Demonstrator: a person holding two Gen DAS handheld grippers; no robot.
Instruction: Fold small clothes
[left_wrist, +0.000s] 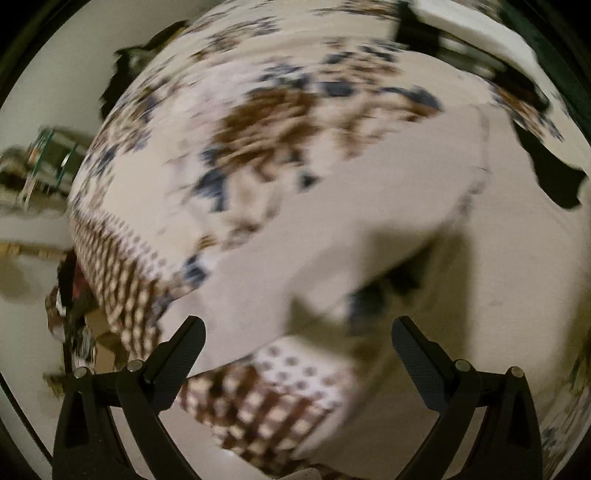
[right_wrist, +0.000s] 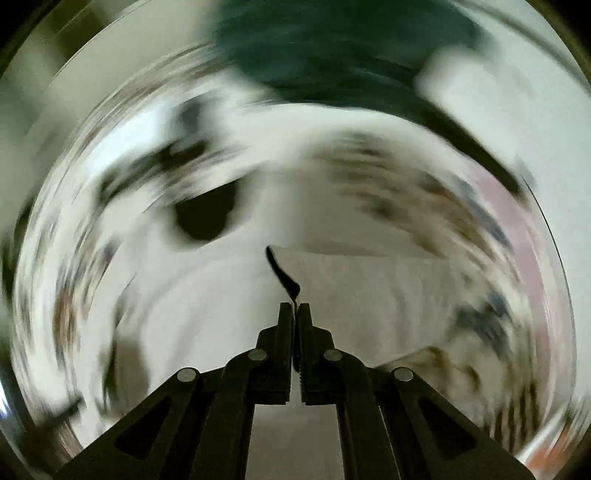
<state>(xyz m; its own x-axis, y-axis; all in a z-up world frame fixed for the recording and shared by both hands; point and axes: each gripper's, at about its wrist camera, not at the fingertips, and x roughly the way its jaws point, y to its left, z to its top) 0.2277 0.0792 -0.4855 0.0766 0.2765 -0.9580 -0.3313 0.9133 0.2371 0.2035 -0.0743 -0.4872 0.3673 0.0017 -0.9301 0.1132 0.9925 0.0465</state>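
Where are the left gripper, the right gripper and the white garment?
left gripper (left_wrist: 297, 338): left wrist view, gap between open fingertips.
right gripper (right_wrist: 294, 306): right wrist view, shut fingertips.
white garment (left_wrist: 369, 206): left wrist view, plain middle.

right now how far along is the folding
Early. Done: nothing looks neatly folded; the beige garment lies loosely on the patterned cloth. In hand: right gripper is shut on a beige fabric edge; left gripper is open above. Left: the folds themselves.

The left gripper (left_wrist: 297, 334) is seen with its two black fingers (left_wrist: 183, 352) spread wide apart, nothing being held between the textured pads. The right gripper (right_wrist: 294, 306) is seen with its fingers (right_wrist: 284, 332) brought almost together, a thin edge of pale cloth (right_wrist: 369, 284) being pinched in the narrow slit between them.
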